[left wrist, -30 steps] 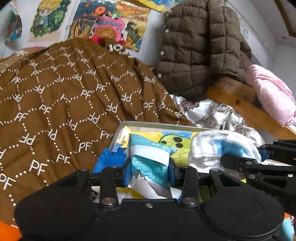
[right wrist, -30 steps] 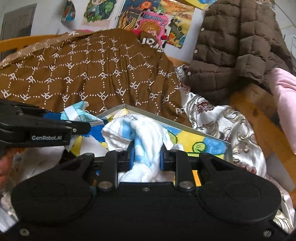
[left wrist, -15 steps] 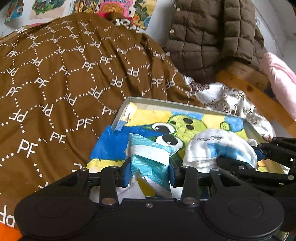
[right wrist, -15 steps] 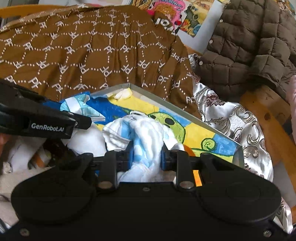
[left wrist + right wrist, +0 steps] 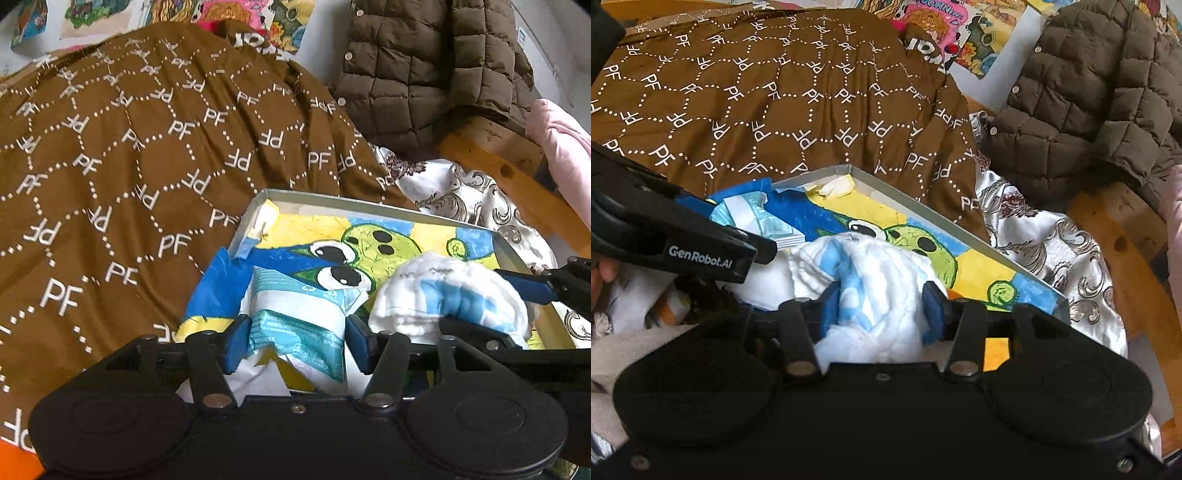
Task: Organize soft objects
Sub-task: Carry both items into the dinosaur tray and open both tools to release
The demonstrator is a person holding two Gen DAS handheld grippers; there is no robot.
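Note:
A shallow grey box (image 5: pixel 332 199) lined with a blue and yellow cartoon drawing lies on the bed. In the left wrist view my left gripper (image 5: pixel 295 326) has its jaws opening around a teal and white tissue pack (image 5: pixel 299 317), which rests at the box's near left; the pads look just off its sides. In the right wrist view my right gripper (image 5: pixel 881 302) is opening too, around a bunched white and blue cloth (image 5: pixel 882 280) that sits in the box (image 5: pixel 905 192). The cloth (image 5: pixel 443 295) lies beside the pack. The left gripper's finger (image 5: pixel 701 251) crosses the right wrist view at left.
A brown blanket (image 5: pixel 129 166) printed with white letters covers the bed behind the box. A brown quilted jacket (image 5: pixel 424 74) hangs over the wooden bed frame (image 5: pixel 498 173), with pink fabric (image 5: pixel 565 147) beside it. A white patterned sheet (image 5: pixel 1052 240) lies right of the box. Beige fabric (image 5: pixel 646 350) lies near left.
Both grippers sank toward the box with their loads. Both pairs of jaws have since spread wider, and the pack and the cloth have puffed out between them.

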